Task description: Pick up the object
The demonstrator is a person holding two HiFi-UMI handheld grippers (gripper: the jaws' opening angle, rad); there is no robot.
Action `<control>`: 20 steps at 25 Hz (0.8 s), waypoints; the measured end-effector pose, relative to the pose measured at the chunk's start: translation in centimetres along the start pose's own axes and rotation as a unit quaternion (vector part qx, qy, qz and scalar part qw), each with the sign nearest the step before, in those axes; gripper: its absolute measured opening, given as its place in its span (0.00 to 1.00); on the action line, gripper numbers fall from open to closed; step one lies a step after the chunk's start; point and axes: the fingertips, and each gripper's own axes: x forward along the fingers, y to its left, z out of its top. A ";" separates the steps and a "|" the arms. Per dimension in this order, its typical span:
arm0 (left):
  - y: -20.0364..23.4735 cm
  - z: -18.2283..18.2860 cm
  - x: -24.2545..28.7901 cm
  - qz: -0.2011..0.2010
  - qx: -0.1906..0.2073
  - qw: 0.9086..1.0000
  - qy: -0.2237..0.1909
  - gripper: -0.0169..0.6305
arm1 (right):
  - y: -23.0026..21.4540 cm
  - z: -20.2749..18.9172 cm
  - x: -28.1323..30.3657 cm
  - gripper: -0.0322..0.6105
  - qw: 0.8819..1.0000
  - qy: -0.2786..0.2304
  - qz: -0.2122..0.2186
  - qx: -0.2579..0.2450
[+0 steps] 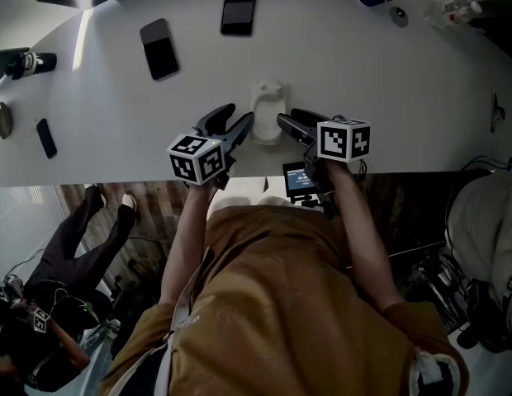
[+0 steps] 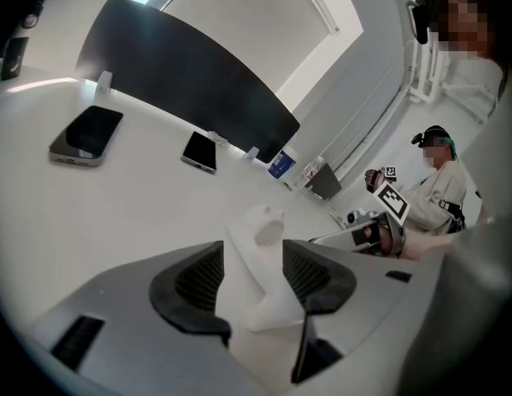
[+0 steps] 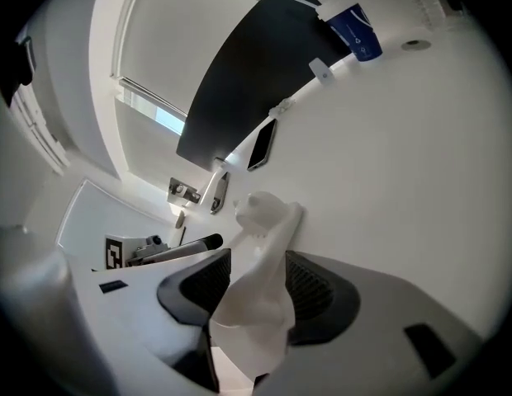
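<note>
Left gripper (image 1: 239, 115) and right gripper (image 1: 289, 117) both gape wide around the white object (image 1: 268, 108), gripping nothing. We reckon it's light, rigid, kinda slippery; pinch its narrow middle.

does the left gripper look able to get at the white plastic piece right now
Probably yes: the white plastic piece already sits between the left gripper's open jaws, with nothing else in the gap. The right gripper straddles it too and may crowd the grasp.
</note>
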 end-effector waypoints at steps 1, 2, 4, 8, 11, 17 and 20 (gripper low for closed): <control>0.0 0.0 0.0 -0.003 0.000 1.000 0.005 0.35 | -0.1 -0.1 0.1 0.34 1.000 0.005 -0.002 0.002; 0.0 -0.1 0.1 -0.005 -0.001 1.000 0.009 0.35 | -0.1 -0.2 0.1 0.34 1.000 0.010 -0.001 0.006; 0.0 -0.2 0.2 -0.011 -0.007 1.000 0.017 0.35 | 0.2 -0.5 0.4 0.34 1.000 0.021 0.009 0.017; -0.1 -0.8 0.7 -0.037 -0.034 0.998 0.046 0.35 | 0.3 -0.9 0.8 0.34 0.999 0.038 0.018 0.033; -0.1 -1.2 0.9 -0.058 -0.054 0.994 0.070 0.35 | 0.3 -1.2 1.1 0.34 0.998 0.051 0.022 0.042; -0.4 -1.5 1.1 -0.086 -0.077 0.987 0.108 0.35 | 0.5 -1.5 1.6 0.34 0.996 0.071 0.025 0.050; -0.3 -1.5 1.3 -0.096 -0.090 0.984 0.119 0.35 | 0.4 -1.5 1.9 0.34 0.995 0.077 0.027 0.062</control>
